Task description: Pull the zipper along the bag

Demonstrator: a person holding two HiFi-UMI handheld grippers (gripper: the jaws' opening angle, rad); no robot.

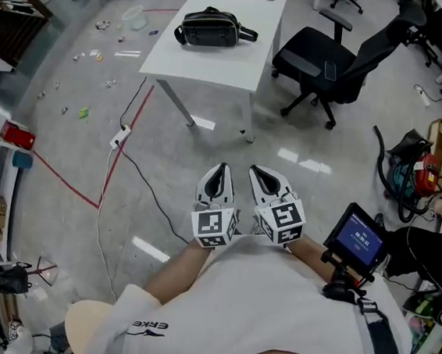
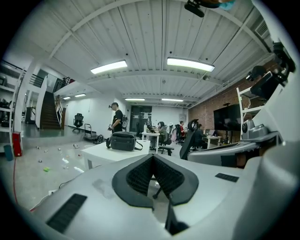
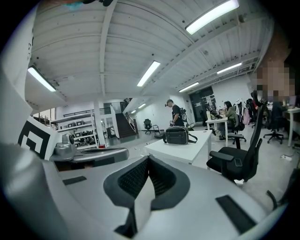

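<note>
Left gripper and right gripper hover side by side, jaws together, holding nothing; the bag lies on the table, well apart.

The left tongs have their jaws pressed together with nothing between them. Far beyond them, a black bag sits on a white worktop. A person stands behind it, and a black office chair stands to its right.

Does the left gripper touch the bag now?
Apart. The head view shows the left gripper near the person, the bag far off on the table.
</note>
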